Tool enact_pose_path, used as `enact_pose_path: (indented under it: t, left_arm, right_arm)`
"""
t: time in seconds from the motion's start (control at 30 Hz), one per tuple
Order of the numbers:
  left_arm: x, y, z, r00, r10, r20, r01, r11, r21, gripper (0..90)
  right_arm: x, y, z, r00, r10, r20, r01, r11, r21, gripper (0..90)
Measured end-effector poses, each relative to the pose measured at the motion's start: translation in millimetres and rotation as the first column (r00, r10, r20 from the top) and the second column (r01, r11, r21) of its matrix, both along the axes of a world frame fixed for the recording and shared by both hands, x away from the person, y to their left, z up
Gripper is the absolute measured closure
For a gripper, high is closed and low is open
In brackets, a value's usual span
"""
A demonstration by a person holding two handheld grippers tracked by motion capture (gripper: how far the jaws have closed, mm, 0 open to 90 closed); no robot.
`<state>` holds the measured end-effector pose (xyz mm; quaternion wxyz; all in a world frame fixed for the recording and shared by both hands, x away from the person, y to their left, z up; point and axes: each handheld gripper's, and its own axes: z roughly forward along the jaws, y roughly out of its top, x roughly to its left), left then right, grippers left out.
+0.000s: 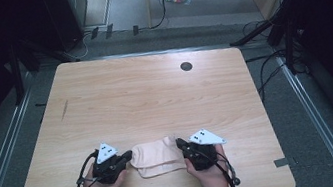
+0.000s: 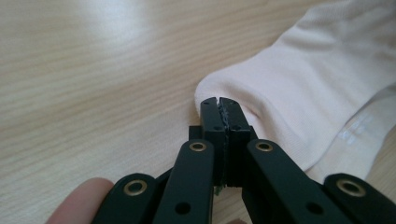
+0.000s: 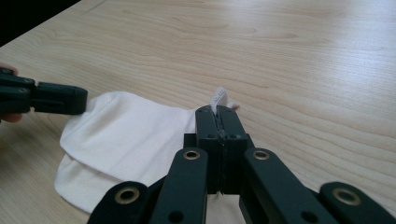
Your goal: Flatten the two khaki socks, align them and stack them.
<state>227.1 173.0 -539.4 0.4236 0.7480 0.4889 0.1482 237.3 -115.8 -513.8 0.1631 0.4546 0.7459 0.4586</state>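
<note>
A pale pink, soft knitted garment, folded flat with a lighter band along its lower layer, lies on the light wooden table close to the near edge and roughly midway between the two near corners. The left gripper sits at the cloth's left end; in the left gripper view its black jaws are pressed fully together right at the rounded fold of the fabric, and whether any cloth is actually pinched between the tips cannot be told, since no fabric shows in the seam. The right gripper sits at the cloth's right end with its jaws likewise closed, and in the right gripper view a small white tag or corner of fabric pokes up just past the tips, so it appears to have hold of that end. The step in hand looks like taking both ends of the garment in order to lift, spread or fold it. To do it well, the person would want to confirm the left pinch has caught both layers rather than sliding off the fold, keep the two grippers level with each other, and draw them apart gently so the cloth tautens without slipping free, staying clear of the near edge of the table.
</note>
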Motion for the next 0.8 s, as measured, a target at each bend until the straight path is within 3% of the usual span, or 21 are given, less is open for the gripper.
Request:
enact_pose_path:
  t: [0.13, 0.33, 0.53, 0.8]
  left_arm:
    - [-2.9, 3.5, 6.2, 0.9999, -0.012, -0.003, 0.012, 0.9979, -0.064, 90.0]
    - [-13.4, 1.1, 23.3, 0.9985, -0.046, 0.028, 0.049, 0.9951, -0.086, 90.0]
    - [-21.4, -2.0, 25.8, 0.996, -0.09, 0.003, 0.089, 0.989, -0.118, 90.0]
    - [-26.4, -7.3, 18.4, 0.9932, -0.113, -0.026, 0.111, 0.9899, -0.088, 90.0]
  right_arm:
    - [0.3, -1.8, 0.3, 1.0, -0.005, 0.002, 0.005, 1.0, 0.003, 90.0]
    - [-2.9, -6.5, 8.1, 0.9998, -0.008, 0.02, 0.008, 0.9997, 0.022, 90.0]
    - [-13.3, -16.5, 15.9, 0.9995, -0.015, 0.027, 0.014, 0.9994, 0.032, 90.0]
    - [-20.7, -28.3, 6.8, 0.9995, -0.03, -0.001, 0.03, 0.9995, 0.008, 90.0]
